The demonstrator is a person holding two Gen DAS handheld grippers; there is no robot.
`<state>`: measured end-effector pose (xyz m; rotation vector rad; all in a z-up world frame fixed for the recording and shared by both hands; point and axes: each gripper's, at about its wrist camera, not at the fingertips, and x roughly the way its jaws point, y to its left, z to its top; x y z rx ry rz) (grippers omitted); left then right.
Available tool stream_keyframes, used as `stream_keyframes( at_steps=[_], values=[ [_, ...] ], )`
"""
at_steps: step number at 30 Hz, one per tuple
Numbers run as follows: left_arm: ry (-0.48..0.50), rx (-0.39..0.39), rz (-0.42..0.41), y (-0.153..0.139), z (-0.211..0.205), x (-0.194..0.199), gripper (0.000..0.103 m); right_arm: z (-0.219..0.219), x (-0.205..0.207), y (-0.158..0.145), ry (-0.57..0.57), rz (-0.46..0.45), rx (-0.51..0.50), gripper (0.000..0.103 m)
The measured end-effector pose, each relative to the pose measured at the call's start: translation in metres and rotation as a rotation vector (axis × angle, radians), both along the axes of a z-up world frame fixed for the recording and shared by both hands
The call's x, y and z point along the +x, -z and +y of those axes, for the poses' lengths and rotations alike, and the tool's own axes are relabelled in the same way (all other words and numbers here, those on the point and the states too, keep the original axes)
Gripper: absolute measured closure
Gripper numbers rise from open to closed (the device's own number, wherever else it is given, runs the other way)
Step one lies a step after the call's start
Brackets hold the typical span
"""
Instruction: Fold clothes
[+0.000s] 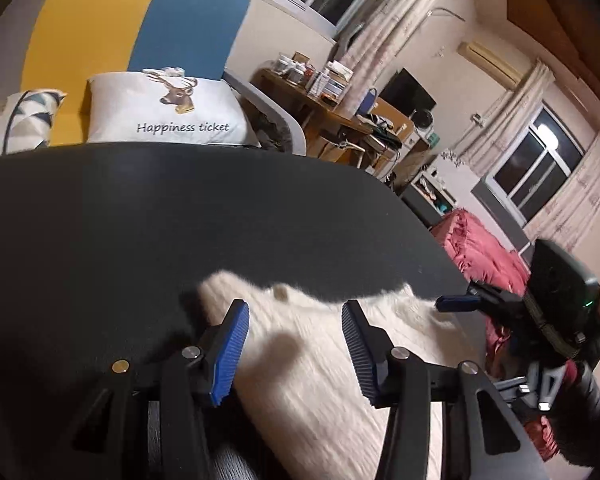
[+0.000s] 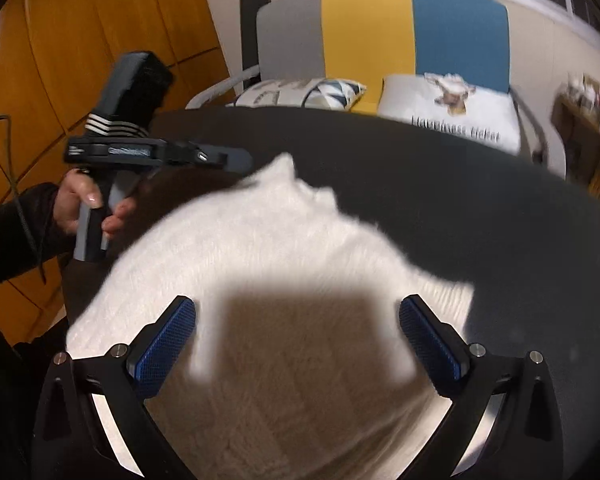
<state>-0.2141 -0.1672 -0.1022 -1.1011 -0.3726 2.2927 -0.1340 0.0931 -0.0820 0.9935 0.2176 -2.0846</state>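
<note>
Left wrist view, then right wrist view: both grippers spread wide above a white fuzzy garment on a dark table.

Left wrist view: the left gripper (image 1: 296,316) has its blue-padded jaws wide apart with nothing between them, poised over the white garment (image 1: 320,360), which lies at the near edge of the dark table (image 1: 180,220); the right gripper (image 1: 458,303) shows at the garment's right side, and whether its tip touches the cloth I cannot tell. Beyond the table sits a white pillow (image 1: 168,110) printed with a deer. Right wrist view: the right gripper (image 2: 298,320) also stands wide open and empty, its shadow falling on the garment (image 2: 260,240) directly below. The left gripper (image 2: 236,162), held by a hand (image 2: 82,204), reaches the garment's far left corner; its jaw state cannot be told from this side.
</note>
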Motion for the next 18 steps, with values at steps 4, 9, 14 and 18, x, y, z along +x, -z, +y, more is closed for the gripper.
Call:
stream_keyframes(
  at_steps=[4, 9, 14, 18],
  values=[
    [0.02, -0.109, -0.069, 0.014, 0.014, -0.016, 0.053, -0.018, -0.011, 0.011, -0.047, -0.065, 0.05, 0.0],
    [0.008, -0.178, -0.097, 0.018, 0.022, -0.02, 0.053, -0.008, -0.024, 0.039, -0.013, -0.163, -0.058, 0.0],
    [-0.041, -0.125, 0.002, -0.019, 0.0, 0.028, 0.053, -0.002, -0.003, 0.012, 0.066, -0.095, -0.003, 0.0],
    [-0.071, 0.001, 0.01, -0.028, -0.024, 0.093, 0.053, 0.012, 0.045, -0.02, 0.089, -0.059, -0.075, 0.0]
  ],
)
